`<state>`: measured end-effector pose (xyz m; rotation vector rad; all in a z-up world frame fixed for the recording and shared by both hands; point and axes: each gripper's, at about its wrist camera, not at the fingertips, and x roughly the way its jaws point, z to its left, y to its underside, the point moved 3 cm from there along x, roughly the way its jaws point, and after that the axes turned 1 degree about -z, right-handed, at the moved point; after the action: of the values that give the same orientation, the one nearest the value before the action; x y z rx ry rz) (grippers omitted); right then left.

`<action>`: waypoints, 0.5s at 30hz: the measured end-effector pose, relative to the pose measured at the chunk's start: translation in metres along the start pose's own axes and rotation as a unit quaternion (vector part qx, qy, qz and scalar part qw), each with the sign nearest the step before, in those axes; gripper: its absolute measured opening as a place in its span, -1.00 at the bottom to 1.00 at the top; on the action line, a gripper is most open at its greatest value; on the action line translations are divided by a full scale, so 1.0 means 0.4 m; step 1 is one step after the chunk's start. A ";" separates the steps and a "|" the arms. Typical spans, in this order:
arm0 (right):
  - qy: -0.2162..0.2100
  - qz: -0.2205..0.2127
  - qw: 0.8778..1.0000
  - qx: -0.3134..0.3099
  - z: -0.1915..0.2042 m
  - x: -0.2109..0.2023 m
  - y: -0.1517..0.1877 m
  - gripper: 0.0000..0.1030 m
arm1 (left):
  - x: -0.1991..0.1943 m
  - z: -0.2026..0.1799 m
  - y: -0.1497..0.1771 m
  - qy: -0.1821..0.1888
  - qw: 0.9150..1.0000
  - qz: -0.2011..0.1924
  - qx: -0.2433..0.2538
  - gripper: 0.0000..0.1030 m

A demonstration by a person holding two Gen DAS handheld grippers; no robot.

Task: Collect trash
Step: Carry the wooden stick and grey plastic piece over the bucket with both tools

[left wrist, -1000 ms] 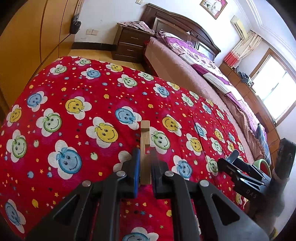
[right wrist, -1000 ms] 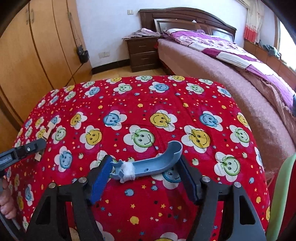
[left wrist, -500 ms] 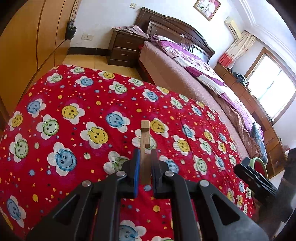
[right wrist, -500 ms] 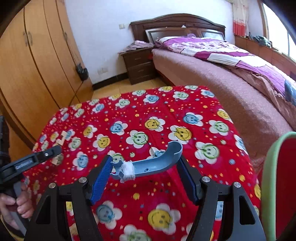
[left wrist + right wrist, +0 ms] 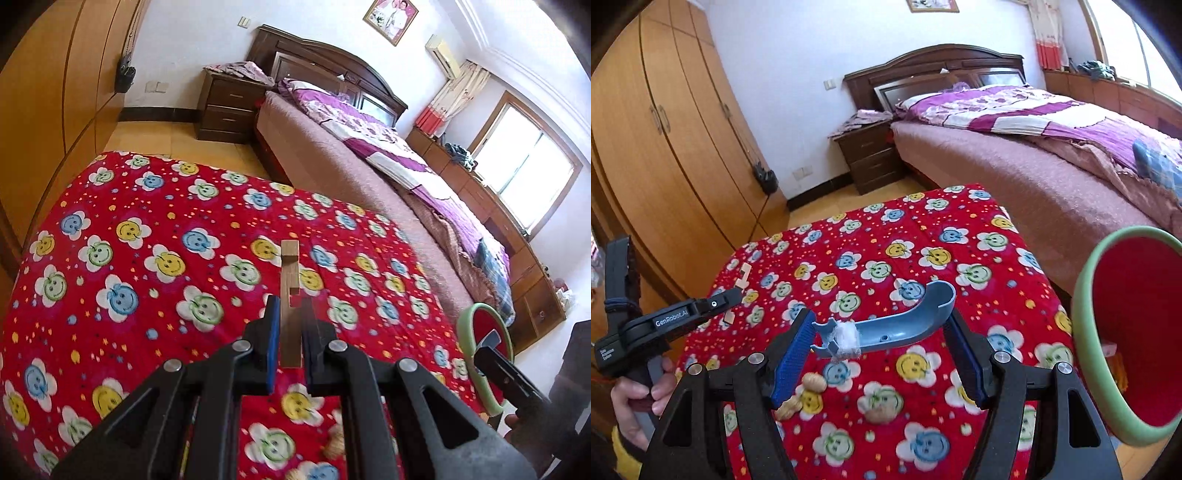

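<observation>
The left tongs point(image 5: 290, 334) are clamped on a thin notched wooden strip point(image 5: 289, 295), its long axis running straight out from the pads, away from the hand & up over the red smiley-flower blanket point(image 5: 147, 258); the strip is pale tan, squared at the tip, w/ a step cut in its right edge just above the pads. The right tongs point(image 5: 882, 334) grip a curved grey-blue plastic handle piece point(image 5: 905, 321) crosswise, long axis left-to-right between the blue pads; its right end curls upward like a hook, its left end is jagged, w/ a wad of white tape or fluff point(image 5: 846, 338) stuck near there. Both pieces are held off the blanket. Under the right tongs lie peanut shells point(image 5: 812, 382), one more further right point(image 5: 879, 413). To the right stands a red bin w/ pale green rim point(image 5: 1086, 332), mouth tilted toward the tongs, just beside the blanket's edge. Small wooden bits point(image 5: 742, 278) lie on the blanket's far left. Beyond: a dark wooden nightstand point(image 5: 225, 107), a bed w/ purple cover point(image 5: 1015, 110), a tall orange-brown wardrobe point(image 5: 665, 147). A hand point(image 5: 639, 402) holds the left tool's grip at lower left
</observation>
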<state>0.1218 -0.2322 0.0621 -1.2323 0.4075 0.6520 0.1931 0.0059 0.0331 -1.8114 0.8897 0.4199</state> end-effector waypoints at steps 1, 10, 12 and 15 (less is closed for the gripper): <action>-0.001 -0.001 1.000 0.003 -0.004 -0.010 0.003 0.39 | -0.007 -0.008 0.003 0.003 1.000 0.000 0.001 -0.82; 0.003 -0.013 1.000 0.027 -0.041 -0.090 0.033 0.39 | -0.056 -0.088 0.050 0.029 1.000 0.001 0.008 -0.82; 0.004 -0.018 0.999 0.031 -0.052 -0.110 0.038 0.39 | -0.063 -0.105 0.061 0.034 0.999 0.002 0.009 -0.82; 0.007 -0.025 0.999 0.038 -0.071 -0.138 0.046 0.39 | -0.070 -0.128 0.077 0.040 0.999 0.005 0.011 -0.82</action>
<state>0.0700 -0.2689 0.0741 -1.1714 0.4095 0.5808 0.1456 -0.0358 0.0523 -1.8148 0.9547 0.3436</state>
